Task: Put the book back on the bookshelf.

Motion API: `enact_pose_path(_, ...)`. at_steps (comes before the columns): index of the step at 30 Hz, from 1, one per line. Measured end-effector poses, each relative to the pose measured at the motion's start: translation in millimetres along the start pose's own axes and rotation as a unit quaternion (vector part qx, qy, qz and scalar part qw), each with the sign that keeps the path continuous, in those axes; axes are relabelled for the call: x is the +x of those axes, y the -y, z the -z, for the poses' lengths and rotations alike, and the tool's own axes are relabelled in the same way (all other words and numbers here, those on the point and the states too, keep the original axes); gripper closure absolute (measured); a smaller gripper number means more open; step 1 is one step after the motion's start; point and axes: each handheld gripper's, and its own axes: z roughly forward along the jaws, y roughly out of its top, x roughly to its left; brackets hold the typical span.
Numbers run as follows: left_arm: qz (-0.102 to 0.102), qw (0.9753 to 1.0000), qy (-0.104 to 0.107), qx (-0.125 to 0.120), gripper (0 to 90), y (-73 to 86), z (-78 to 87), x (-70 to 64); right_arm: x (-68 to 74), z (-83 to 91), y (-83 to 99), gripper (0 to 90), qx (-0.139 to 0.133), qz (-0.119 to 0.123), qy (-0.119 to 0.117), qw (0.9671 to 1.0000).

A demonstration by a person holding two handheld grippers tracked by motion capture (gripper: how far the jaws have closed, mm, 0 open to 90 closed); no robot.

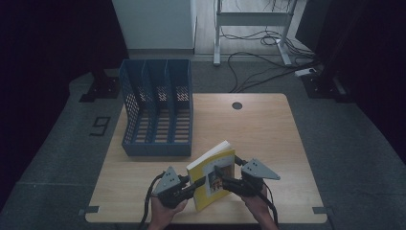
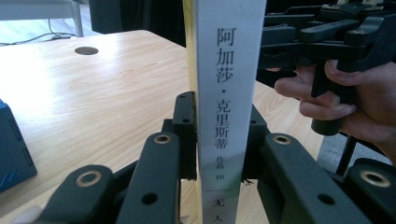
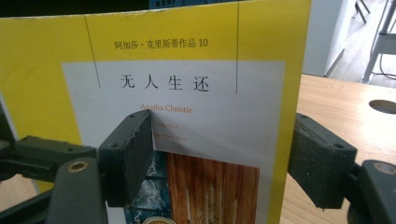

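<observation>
Left tool (image 2: 219, 140) clamped on the spine of the yellow book (image 1: 212, 173), held upright at 6 o'clock on the counter (image 1: 268, 129). Right tool (image 3: 219, 163) spread around the cover, apparently not gripping. Keep upright; steer toward the blue file rack (image 1: 158, 108) at 11 o'clock.

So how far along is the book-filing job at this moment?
Done: the yellow book is stood up off the table. In hand: the left tongs clamp its spine, while the right tongs sit open against its cover. Left: carrying it to the blue file rack, whose slots look empty.
</observation>
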Motion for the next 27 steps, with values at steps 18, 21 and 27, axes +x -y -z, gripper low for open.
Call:
enact_pose_path(18,0.006,0.9999,-0.005,-0.015,71.7,-7.6,7.9,-2.9,1.4,-0.2,2.9,31.5,-0.012,0.012,-0.02,0.9997)
enact_pose_path(21,0.011,0.9997,-0.004,-0.02,70.4,-8.6,9.7,-2.3,0.3,-0.5,3.7,31.9,-0.01,0.011,-0.02,0.9997)
enact_pose_path(27,0.018,0.9996,-0.001,-0.02,69.7,-9.3,9.6,-1.0,0.3,-1.9,4.5,31.8,-0.004,0.016,-0.019,0.9997)
